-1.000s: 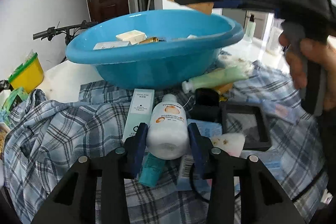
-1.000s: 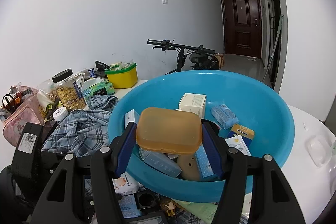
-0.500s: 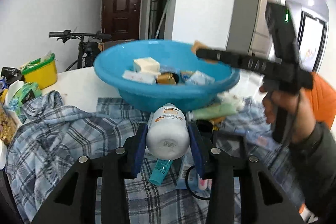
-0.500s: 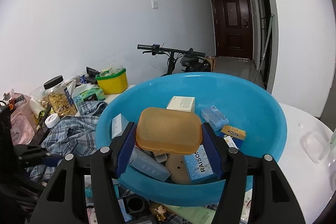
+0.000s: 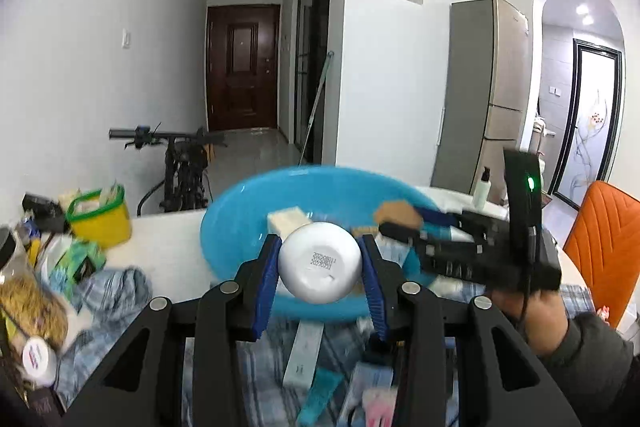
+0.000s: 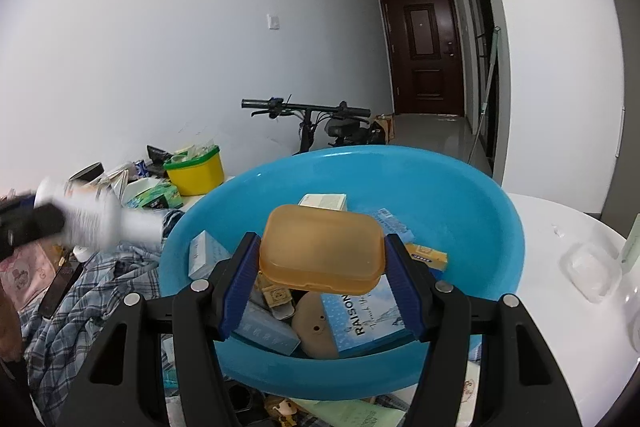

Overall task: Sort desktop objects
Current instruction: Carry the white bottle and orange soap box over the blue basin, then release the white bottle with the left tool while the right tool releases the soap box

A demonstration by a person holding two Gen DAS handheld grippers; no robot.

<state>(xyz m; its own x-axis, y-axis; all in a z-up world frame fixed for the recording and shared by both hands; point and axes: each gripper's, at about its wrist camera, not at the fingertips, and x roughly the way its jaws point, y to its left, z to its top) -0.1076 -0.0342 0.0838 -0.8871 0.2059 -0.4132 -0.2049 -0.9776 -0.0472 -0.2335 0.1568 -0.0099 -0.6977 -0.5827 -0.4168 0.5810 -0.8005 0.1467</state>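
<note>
White walls and a dark door frame the room behind a cluttered table [image 6: 560, 223], where a blue basin [image 6: 492, 227] sits among a plaid cloth [image 6: 80, 307] and loose packets; your left gripper [image 5: 320, 267] is clamped on a white bottle [image 5: 320, 267], held end-on with its base facing the camera, up off the table and in line with the basin; your right gripper [image 6: 320, 259] is clamped on an orange soap box [image 6: 320, 247], hanging over the basin's near side above the cartons already inside. Both loads look bound for the same basin, so the likely trouble is the two grippers crowding each other over the rim; let one go first. That bottle is round and smooth, so a loose squeeze could let it roll or slip out before it clears the rim; its blur in the right view suggests a fast swing, which adds to that risk. Released from this height, the soap box could bounce off the cartons or pop open.
</note>
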